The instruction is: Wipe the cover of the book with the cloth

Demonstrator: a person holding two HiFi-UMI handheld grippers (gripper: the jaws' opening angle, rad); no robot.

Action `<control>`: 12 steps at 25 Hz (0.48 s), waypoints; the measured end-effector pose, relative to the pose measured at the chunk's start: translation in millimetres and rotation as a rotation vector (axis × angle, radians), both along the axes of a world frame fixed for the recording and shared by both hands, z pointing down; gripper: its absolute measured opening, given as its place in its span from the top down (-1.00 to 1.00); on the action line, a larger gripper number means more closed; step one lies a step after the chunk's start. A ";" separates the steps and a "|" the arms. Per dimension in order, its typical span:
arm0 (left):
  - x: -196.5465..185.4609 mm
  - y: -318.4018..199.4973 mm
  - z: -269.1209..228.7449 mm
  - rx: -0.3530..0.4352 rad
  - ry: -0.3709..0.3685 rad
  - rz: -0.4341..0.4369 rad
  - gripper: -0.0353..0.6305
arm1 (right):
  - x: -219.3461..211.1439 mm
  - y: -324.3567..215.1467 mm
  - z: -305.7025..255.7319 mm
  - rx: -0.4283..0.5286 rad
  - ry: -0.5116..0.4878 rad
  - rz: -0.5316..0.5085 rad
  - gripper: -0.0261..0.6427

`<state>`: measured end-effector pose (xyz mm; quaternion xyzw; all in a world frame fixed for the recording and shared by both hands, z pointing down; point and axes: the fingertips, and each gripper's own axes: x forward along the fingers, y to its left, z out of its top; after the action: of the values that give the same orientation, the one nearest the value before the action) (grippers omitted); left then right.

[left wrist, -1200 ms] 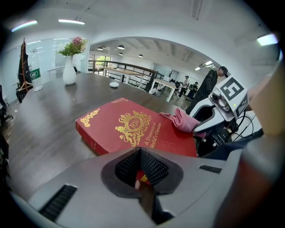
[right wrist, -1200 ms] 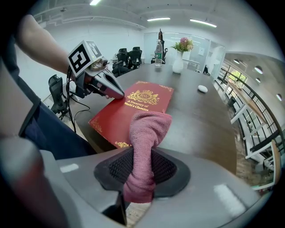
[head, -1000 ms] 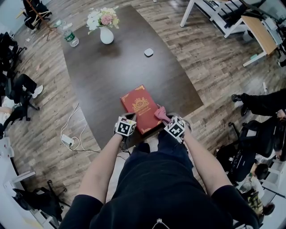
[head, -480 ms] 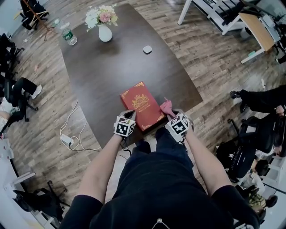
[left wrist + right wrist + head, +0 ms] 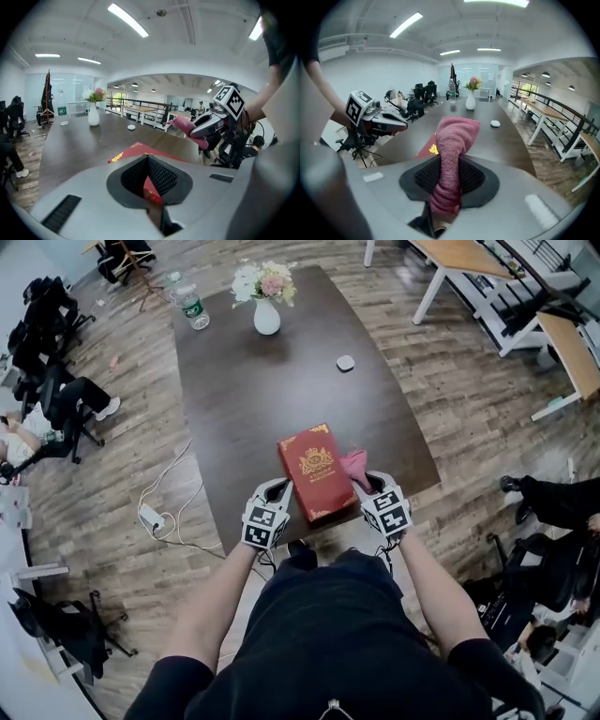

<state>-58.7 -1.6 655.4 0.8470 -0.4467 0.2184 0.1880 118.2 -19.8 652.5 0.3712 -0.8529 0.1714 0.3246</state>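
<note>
Head view: with the left gripper (image 5: 277, 487) nipping the book (image 5: 315, 472) at its near edge, the right gripper (image 5: 368, 483), clamped on the cloth (image 5: 354, 463), should drag it flat across the cover.

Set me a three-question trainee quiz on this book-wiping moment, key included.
1. True or false: the right gripper is shut on the pink cloth.
2. What does the left gripper clamp? A. the red book B. a mug C. nothing
3. Fill in: the vase of flowers stands at the table's ____ end from the person.
Key: 1 true; 2 A; 3 far.
</note>
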 end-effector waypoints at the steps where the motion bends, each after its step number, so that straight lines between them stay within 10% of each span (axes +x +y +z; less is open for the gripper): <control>1: -2.2 4.0 -11.0 0.020 0.009 -0.030 0.91 | -4.4 -1.1 -8.4 0.009 -0.034 -0.015 0.60; 12: 4.4 68.5 -114.7 0.208 0.079 -0.311 0.91 | -17.9 16.9 -116.7 0.073 -0.344 -0.168 0.61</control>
<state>-54.4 67.0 540.8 0.7906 -0.5846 0.1060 0.1484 100.3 -2.9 535.8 0.2754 -0.9295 0.1735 0.1735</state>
